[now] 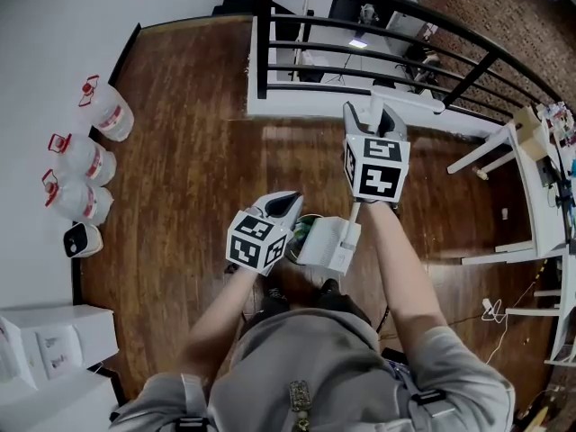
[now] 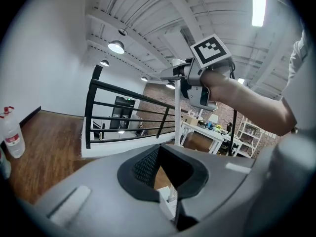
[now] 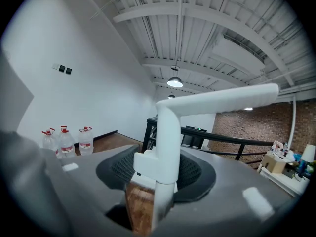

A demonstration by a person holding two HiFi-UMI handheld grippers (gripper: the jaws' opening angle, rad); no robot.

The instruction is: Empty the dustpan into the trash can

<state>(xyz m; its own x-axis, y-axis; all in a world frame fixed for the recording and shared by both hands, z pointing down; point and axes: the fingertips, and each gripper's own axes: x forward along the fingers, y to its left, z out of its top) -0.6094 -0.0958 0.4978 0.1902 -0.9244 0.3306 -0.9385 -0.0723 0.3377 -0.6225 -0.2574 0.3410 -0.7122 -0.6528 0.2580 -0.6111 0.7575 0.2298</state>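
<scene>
Wooden floor (image 1: 189, 160), white wall to the left, black metal railing (image 1: 378, 25) ahead. We note one person standing, a set of tongs in each hand.

Right tongs (image 1: 371, 115): held high and forward, clenched on the long white plastic handle (image 3: 165, 132) of the dustpan. In the right gripper view the handle rises between the two pads, which press on it from both sides, then bends off to the right above them.

White plastic dustpan (image 1: 331, 243): hangs low from that handle, off the floor, just in front of the person's body and just beside the left tongs' marker cube.

Left tongs (image 1: 283, 207): lower, just left of the dustpan. In the left gripper view the dark pads stand apart in a narrow V and we see nothing pressed between them. A bit of white shows low through the gap; we cannot tell whether it touches a pad.

Between the left tongs and the dustpan sits a dark round thing with green in it (image 1: 303, 230), mostly hidden. We cannot tell whether it is the trash can.

Along the left wall: three clear plastic water jugs with red caps (image 1: 85, 157), and a small white device with a dark face (image 1: 83, 238). At far right, a white desk (image 1: 526, 187) with clutter.
</scene>
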